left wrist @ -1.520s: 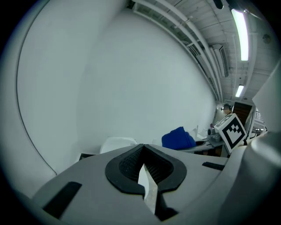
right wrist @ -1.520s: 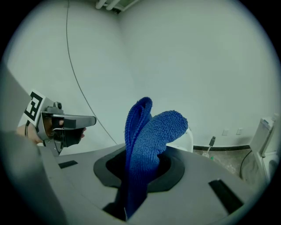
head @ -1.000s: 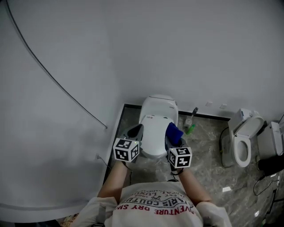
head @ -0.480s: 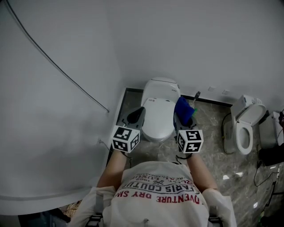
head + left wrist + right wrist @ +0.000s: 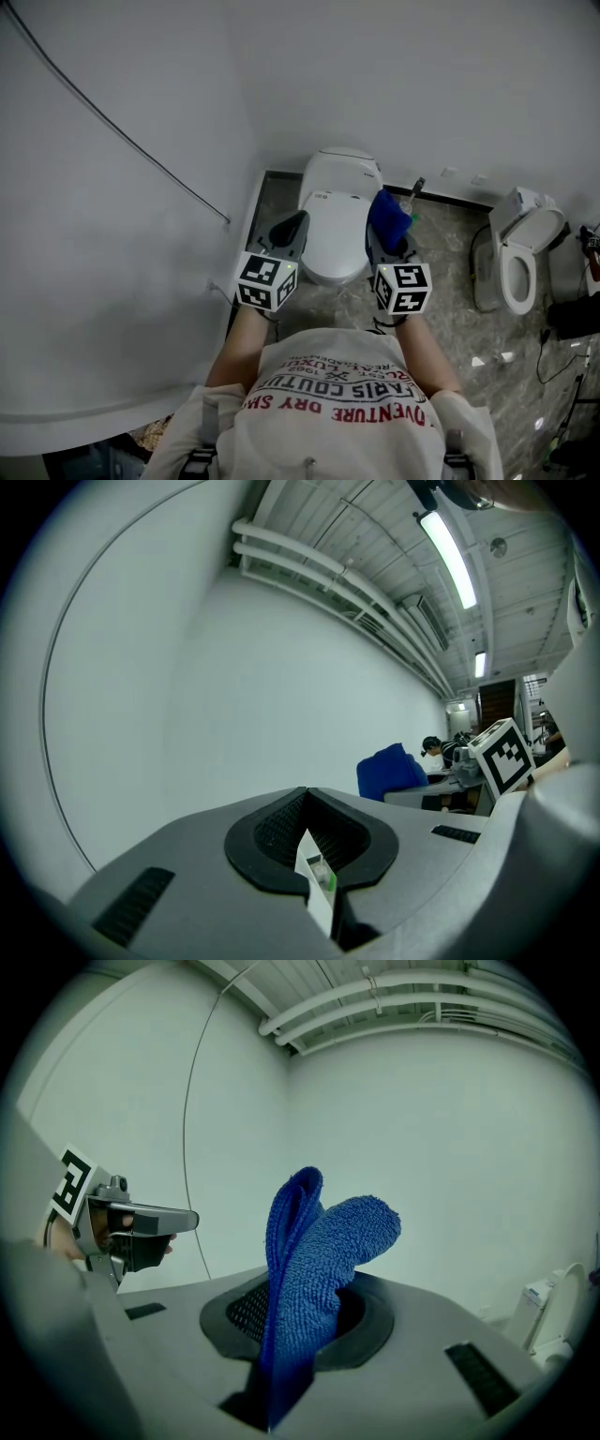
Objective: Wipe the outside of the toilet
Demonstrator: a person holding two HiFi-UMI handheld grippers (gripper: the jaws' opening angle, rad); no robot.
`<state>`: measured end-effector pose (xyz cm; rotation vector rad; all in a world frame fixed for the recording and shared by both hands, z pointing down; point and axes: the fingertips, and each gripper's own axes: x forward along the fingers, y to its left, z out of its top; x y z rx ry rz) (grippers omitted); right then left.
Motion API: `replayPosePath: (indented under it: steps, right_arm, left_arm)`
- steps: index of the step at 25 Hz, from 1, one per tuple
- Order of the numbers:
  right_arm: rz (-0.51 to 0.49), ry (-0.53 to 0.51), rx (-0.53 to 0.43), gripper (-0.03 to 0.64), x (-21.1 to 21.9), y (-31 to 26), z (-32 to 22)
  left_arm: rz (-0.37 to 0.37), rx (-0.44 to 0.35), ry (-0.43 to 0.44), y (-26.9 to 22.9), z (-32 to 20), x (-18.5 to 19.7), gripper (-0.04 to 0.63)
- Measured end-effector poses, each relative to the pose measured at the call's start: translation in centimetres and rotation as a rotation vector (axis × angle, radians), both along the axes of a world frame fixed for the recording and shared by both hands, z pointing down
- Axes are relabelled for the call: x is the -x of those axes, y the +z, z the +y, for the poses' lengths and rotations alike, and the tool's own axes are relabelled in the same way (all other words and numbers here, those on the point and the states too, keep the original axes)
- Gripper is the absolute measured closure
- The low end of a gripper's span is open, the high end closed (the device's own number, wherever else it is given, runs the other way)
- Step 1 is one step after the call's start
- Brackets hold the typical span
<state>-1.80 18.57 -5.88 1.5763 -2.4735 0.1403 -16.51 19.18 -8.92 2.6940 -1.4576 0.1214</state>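
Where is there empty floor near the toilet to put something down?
The widest bare floor lies between the closed toilet and the second toilet. A narrow bare strip runs between the closed toilet and the left wall. It is crowded just right of the closed toilet's tank, where a brush stands.

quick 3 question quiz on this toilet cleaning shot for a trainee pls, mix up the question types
1. True or false: the toilet straight in front of the person has its lid raised.
2. What do the right tongs hold? A) a sponge B) a blue cloth C) a brush
3. Fill the blank: the other toilet, with its lid up, stands to the person's ____.

Key: 1 false, the lid is down. 2 B. 3 right.
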Motion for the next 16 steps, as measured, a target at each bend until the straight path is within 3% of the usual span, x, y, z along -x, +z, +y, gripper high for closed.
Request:
replayPosePath:
  steps: [5,16]
  right_arm:
    - [0.003,0.003,0.01,0.545,0.3,0.5,-0.2]
    - [-0.005,-0.002,0.023,0.545,1.0,0.1,-1.4]
  left_arm:
    - [0.026,0.015,-0.002,0.3,-0.1,0.0,0.588]
    - [0.001,0.018,0.006,-0.1,-0.8,0.1,0.588]
